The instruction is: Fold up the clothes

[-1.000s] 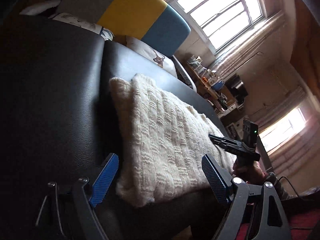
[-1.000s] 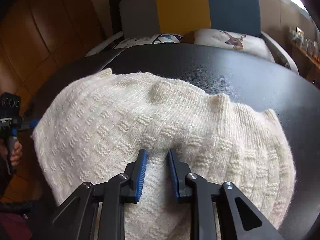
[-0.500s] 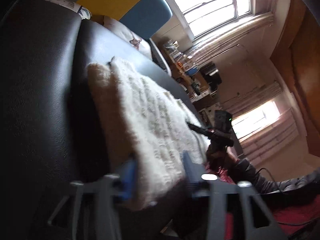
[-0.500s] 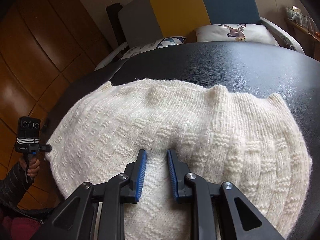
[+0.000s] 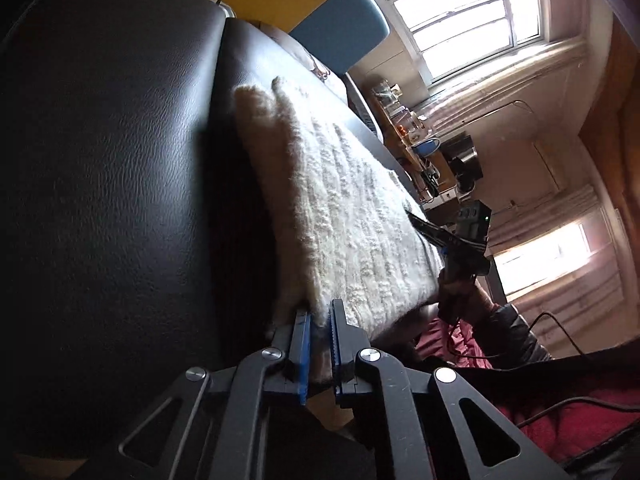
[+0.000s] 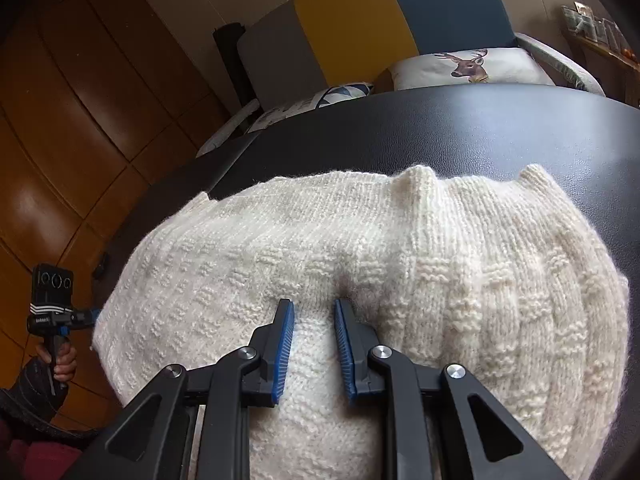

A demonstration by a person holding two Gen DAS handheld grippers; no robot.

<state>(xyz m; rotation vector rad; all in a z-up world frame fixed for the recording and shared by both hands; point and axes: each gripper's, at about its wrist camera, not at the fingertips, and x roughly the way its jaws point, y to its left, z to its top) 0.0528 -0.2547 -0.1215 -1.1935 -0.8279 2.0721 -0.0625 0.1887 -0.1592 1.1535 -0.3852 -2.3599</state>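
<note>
A cream knitted sweater (image 5: 352, 208) (image 6: 360, 240) lies folded on a black leather tabletop (image 5: 100, 160) (image 6: 480, 128). My left gripper (image 5: 319, 312) is shut on the sweater's near corner, with knit pinched between its blue pads. In the right wrist view the left gripper (image 6: 93, 314) touches the sweater's left edge, and a person's hand (image 6: 62, 362) holds it. My right gripper (image 6: 313, 306) is shut on a bunched ridge of the knit at the sweater's near side. In the left wrist view the right gripper (image 5: 414, 220) rests on the sweater's far end.
Behind the table stands a sofa (image 6: 400, 12) with a grey, yellow and blue back and a deer cushion (image 6: 468, 66). Wooden panels (image 6: 60, 120) line the left side. A cluttered shelf (image 5: 424, 148) sits under bright windows (image 5: 460, 12). Red cloth (image 5: 580, 420) and cables lie below.
My left gripper, open a second ago, moved in to the sweater's near corner and shut on it. The right gripper kept its hold on the knit.
</note>
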